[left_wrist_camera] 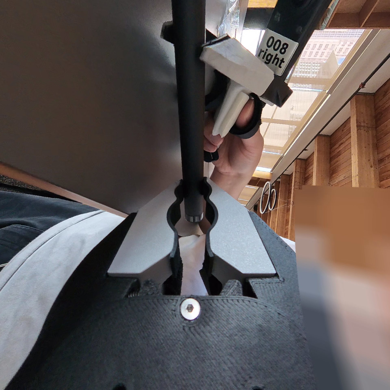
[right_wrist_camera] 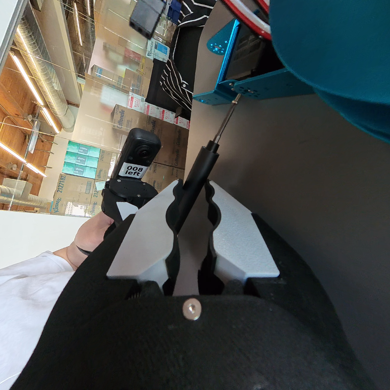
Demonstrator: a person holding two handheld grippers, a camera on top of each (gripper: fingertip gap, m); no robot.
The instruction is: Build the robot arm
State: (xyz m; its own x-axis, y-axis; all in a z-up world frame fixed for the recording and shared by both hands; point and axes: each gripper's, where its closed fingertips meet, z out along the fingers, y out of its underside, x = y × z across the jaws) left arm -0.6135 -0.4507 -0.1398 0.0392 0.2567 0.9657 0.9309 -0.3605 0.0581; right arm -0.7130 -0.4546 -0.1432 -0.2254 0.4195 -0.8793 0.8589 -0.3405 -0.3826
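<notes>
My left gripper (left_wrist_camera: 192, 185) is shut on the lower end of a black screwdriver handle (left_wrist_camera: 190, 105), just above its metal end cap (left_wrist_camera: 193, 217). My right gripper (left_wrist_camera: 185, 39) clamps the same handle farther up. In the right wrist view, my right gripper (right_wrist_camera: 193, 186) is shut on the screwdriver handle (right_wrist_camera: 200, 164). The thin steel shaft (right_wrist_camera: 225, 122) runs up to a screw on a blue metal bracket (right_wrist_camera: 223, 63). A large teal body (right_wrist_camera: 327, 52) sits beside the bracket. The left gripper's camera (right_wrist_camera: 137, 152) shows to the left.
A grey tabletop (right_wrist_camera: 295, 190) lies under the bracket. Red and white cables (right_wrist_camera: 253, 19) run over the bracket. Stacked cardboard boxes (right_wrist_camera: 130, 122) and a person in striped clothing (right_wrist_camera: 179, 80) are beyond the table. A hand (left_wrist_camera: 238, 152) holds the right gripper's grip. There is about 9 cm between the tips of the two grippers.
</notes>
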